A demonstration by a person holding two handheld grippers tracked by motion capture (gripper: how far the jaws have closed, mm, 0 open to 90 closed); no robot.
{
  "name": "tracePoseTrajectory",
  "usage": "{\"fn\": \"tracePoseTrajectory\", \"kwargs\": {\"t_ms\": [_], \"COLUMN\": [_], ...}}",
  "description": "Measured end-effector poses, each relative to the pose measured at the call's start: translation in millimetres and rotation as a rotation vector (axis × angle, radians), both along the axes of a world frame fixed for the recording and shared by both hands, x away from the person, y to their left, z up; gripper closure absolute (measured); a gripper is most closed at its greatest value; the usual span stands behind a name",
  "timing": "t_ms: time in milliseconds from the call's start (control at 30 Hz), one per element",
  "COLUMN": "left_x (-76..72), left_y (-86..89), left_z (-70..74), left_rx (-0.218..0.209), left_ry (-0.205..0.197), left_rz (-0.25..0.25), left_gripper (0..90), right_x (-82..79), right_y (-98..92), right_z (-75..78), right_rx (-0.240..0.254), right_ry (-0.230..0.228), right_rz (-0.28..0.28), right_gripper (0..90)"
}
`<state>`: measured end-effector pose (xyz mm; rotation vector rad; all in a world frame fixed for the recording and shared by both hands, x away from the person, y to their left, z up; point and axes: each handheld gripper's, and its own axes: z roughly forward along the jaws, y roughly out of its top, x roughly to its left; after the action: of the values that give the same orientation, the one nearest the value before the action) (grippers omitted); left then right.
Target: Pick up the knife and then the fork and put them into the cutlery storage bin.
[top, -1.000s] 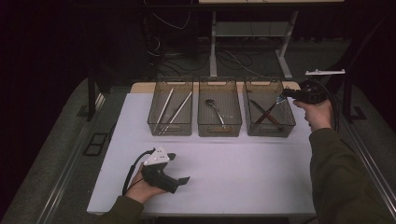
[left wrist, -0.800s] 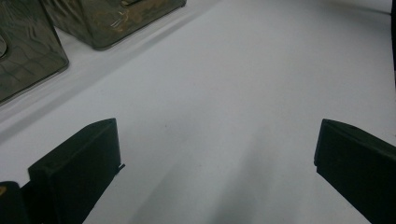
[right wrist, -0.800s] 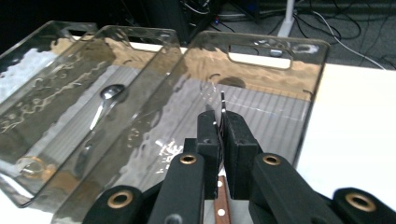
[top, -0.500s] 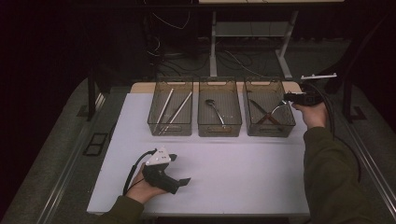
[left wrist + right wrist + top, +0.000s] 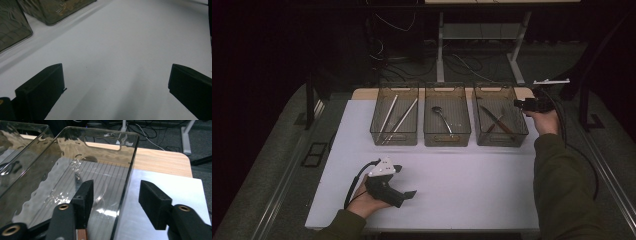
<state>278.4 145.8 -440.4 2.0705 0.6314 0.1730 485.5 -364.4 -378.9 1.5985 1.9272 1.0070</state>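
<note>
Dark floor and cable clutter ring the white table (image 5: 452,200), where three clear bins stand in a row at the far edge. We take the work in hand to be sorting cutlery, and the piece that matters lies in the right bin (image 5: 500,116): a wooden-handled knife (image 5: 496,120) resting on the bin floor, its long axis running diagonally from the far left corner toward the near right, crossed by a second utensil that we cannot identify with confidence in this dim light.

Our right gripper (image 5: 523,104) hovers at that bin's right wall; its jaws have just been opening and now stand half apart with nothing between the pads. In the right gripper view the right gripper (image 5: 115,195) straddles the clear wall, one jaw over the inside, one outside. So the knife lies inward and below the fingers.

Our left gripper (image 5: 404,194) rests on the table near the front edge, well apart from the bins, jaws spread wide and empty. The right hand is plainly nearer.
</note>
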Motion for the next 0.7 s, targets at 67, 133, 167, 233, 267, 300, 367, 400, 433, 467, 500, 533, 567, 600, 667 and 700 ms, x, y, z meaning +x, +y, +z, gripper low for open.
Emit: {"fn": "tracePoseTrajectory", "kwargs": {"t_ms": [67, 133, 167, 233, 267, 300, 367, 400, 433, 467, 500, 533, 567, 600, 667, 700], "left_x": [-0.2, -0.1, 0.1, 0.4, 0.2, 0.0, -0.6, -0.7, -0.5, -0.4, -0.3, -0.2, -0.4, -0.7, -1.3, -1.4], "left_y": [0.1, 0.8, 1.2, 1.7, 1.7, 1.8, 2.3, 2.8, 3.5, 4.0, 4.5, 5.0, 5.3, 5.4, 6.0, 6.1], "left_z": [0.4, 0.7, 0.7, 0.6, 0.5, 0.7, 1.0, 0.9, 1.1, 1.1, 1.2, 1.4, 1.5, 1.6, 2.0, 1.9], "left_rx": [0.004, 0.008, 0.011, 0.015, 0.016, 0.018, 0.017, 0.013, 0.013, 0.011, 0.010, 0.010, 0.010, 0.011, 0.012, 0.011], "left_ry": [-0.004, -0.009, -0.007, -0.007, -0.009, -0.010, -0.015, -0.014, -0.015, -0.013, -0.014, -0.014, -0.013, -0.014, -0.015, -0.016], "left_rz": [-0.002, -0.001, 0.002, 0.002, 0.003, -0.001, -0.004, -0.003, -0.002, 0.000, 0.002, 0.002, 0.003, 0.003, 0.001, 0.002], "left_gripper": [0.0, 0.0, 0.0, 0.0, 0.0, 0.0, 0.0, 0.0, 0.0, 0.0, 0.0, 0.0, 0.0, 0.0, 0.0, 0.0], "right_x": [-1.7, -4.5, -6.3, -11.1, -14.2, -17.4, -24.4, -28.3, -32.1, -35.8, -39.4, -43.4, -47.2, -50.8, -58.1, -61.7], "right_y": [-0.5, -0.1, 0.5, 1.5, 2.4, 3.6, 6.5, 8.1, 9.6, 11.4, 13.4, 15.5, 17.5, 19.5, 23.4, 25.3], "right_z": [0.7, 1.7, 2.7, 5.2, 6.7, 8.3, 12.0, 13.9, 15.8, 17.6, 19.3, 21.0, 22.4, 23.7, 24.9, 24.9], "right_rx": [0.001, 0.006, 0.006, 0.015, 0.019, 0.021, 0.028, 0.028, 0.029, 0.029, 0.028, 0.026, 0.023, 0.019, 0.014, 0.012], "right_ry": [0.002, 0.004, 0.001, -0.015, -0.020, -0.024, -0.039, -0.048, -0.053, -0.059, -0.064, -0.069, -0.074, -0.077, -0.081, -0.083], "right_rz": [0.011, 0.027, 0.035, 0.060, 0.069, 0.077, 0.100, 0.111, 0.128, 0.143, 0.159, 0.172, 0.185, 0.200, 0.223, 0.232], "right_gripper": [41.8, 39.9, 39.5, 38.4, 36.6, 35.7, 33.2, 32.5, 31.2, 29.8, 29.3, 29.3, 28.9, 28.0, 27.6, 27.2]}}
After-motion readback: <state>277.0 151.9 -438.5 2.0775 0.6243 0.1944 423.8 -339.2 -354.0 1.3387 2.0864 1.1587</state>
